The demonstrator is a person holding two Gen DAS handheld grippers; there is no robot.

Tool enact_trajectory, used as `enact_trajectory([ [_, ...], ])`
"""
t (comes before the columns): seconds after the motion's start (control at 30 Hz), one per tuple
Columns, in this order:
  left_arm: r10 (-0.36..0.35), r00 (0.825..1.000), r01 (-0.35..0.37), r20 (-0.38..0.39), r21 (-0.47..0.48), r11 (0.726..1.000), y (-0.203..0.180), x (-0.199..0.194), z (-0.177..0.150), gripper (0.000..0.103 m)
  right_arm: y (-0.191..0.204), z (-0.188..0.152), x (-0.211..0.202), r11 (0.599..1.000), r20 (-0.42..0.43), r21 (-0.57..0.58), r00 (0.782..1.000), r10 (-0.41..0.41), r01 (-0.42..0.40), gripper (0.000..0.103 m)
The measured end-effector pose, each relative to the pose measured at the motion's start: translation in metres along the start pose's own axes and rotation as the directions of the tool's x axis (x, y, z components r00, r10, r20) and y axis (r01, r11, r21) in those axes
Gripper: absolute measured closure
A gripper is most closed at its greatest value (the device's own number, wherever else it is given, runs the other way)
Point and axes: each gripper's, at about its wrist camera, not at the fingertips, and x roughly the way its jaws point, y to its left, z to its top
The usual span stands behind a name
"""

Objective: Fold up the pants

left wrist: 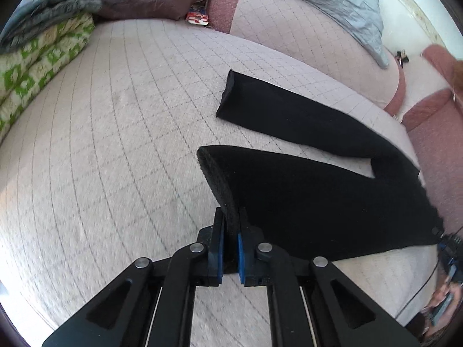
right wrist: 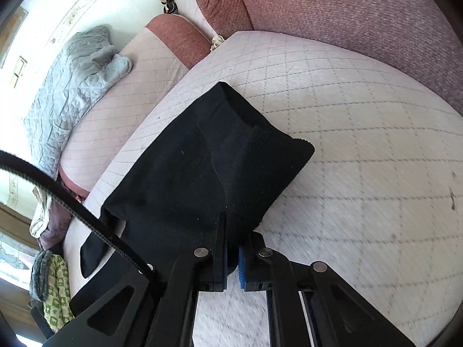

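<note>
Black pants (left wrist: 303, 190) lie spread on a pale quilted cushion (left wrist: 115, 150). In the left wrist view both legs point left, apart in a V. My left gripper (left wrist: 231, 225) is shut on the hem of the near leg, lifted slightly off the cushion. In the right wrist view the waist end of the pants (right wrist: 208, 167) lies in front of me, and my right gripper (right wrist: 233, 243) is shut on the waistband's near corner. The legs trail away to the lower left.
A green patterned folded blanket (left wrist: 37, 66) and dark cushions lie at the far left. A grey quilted blanket (right wrist: 66, 86) lies on a neighbouring cushion. Reddish sofa backrests (right wrist: 361, 29) border the surface. A black cable (right wrist: 72, 205) crosses the right view.
</note>
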Motion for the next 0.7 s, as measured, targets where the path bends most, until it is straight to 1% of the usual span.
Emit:
enact_trajectory([
  [0.07, -0.038, 0.999, 0.038, -0.005, -0.03, 0.999, 0.006, -0.007, -0.001, 0.096, -0.006, -0.003, -0.009, 1.0, 0.003, 0.001, 1.0, 0.005, -0.005, 0.098],
  [0.13, -0.055, 0.998, 0.055, -0.013, -0.039, 0.998, 0.011, -0.012, 0.0, 0.096, -0.012, -0.005, -0.019, 1.0, 0.014, 0.007, 1.0, 0.005, -0.005, 0.098],
  [0.2, -0.076, 0.996, 0.074, -0.041, -0.05, 0.996, 0.013, -0.012, -0.005, 0.096, -0.019, -0.005, -0.024, 1.0, 0.011, 0.016, 1.0, 0.006, -0.007, 0.098],
  [0.27, -0.064, 0.995, 0.061, -0.076, -0.04, 0.997, 0.015, -0.008, -0.009, 0.095, -0.028, -0.006, -0.024, 1.0, -0.009, 0.023, 1.0, 0.005, -0.005, 0.098],
  [0.33, -0.022, 0.996, 0.022, -0.085, -0.004, 1.0, 0.016, -0.001, -0.017, 0.092, -0.039, -0.008, -0.019, 1.0, -0.051, 0.029, 0.999, 0.003, -0.001, 0.096],
  [0.37, -0.015, 0.997, 0.016, -0.081, 0.011, 1.0, 0.018, -0.001, -0.021, 0.092, -0.043, -0.01, -0.019, 0.999, -0.056, 0.036, 0.998, -0.01, 0.012, 0.094],
  [0.4, -0.011, 0.997, 0.012, -0.078, 0.016, 1.0, 0.021, -0.002, -0.024, 0.092, -0.051, -0.011, -0.021, 0.999, -0.059, 0.045, 0.998, -0.016, 0.019, 0.088],
  [0.47, 0.002, 0.998, 0.0, -0.07, 0.022, 1.0, 0.028, -0.007, -0.027, 0.092, -0.063, -0.011, -0.028, 0.998, -0.056, 0.061, 0.998, -0.016, 0.019, 0.086],
  [0.5, 0.013, 0.999, -0.012, -0.051, 0.025, 1.0, 0.033, -0.014, -0.027, 0.092, -0.068, -0.011, -0.035, 0.998, -0.046, 0.059, 0.999, -0.028, 0.031, 0.086],
  [0.53, 0.019, 0.999, -0.018, -0.036, 0.026, 0.999, 0.036, -0.019, -0.026, 0.092, -0.07, -0.009, -0.042, 0.998, -0.032, 0.04, 0.998, -0.052, 0.053, 0.086],
  [0.6, 0.041, 0.999, -0.041, 0.003, 0.036, 0.999, 0.039, -0.031, -0.021, 0.092, -0.07, -0.006, -0.057, 0.997, -0.002, -0.005, 0.997, -0.073, 0.073, 0.083],
  [0.67, 0.055, 0.998, -0.056, 0.036, 0.042, 0.998, 0.038, -0.039, -0.015, 0.092, -0.063, -0.001, -0.072, 0.996, 0.038, -0.048, 0.997, -0.073, 0.074, 0.083],
  [0.7, 0.054, 0.997, -0.057, 0.059, 0.041, 0.998, 0.037, -0.044, -0.009, 0.089, -0.056, 0.001, -0.081, 0.994, 0.07, -0.085, 0.995, -0.069, 0.075, 0.079],
])
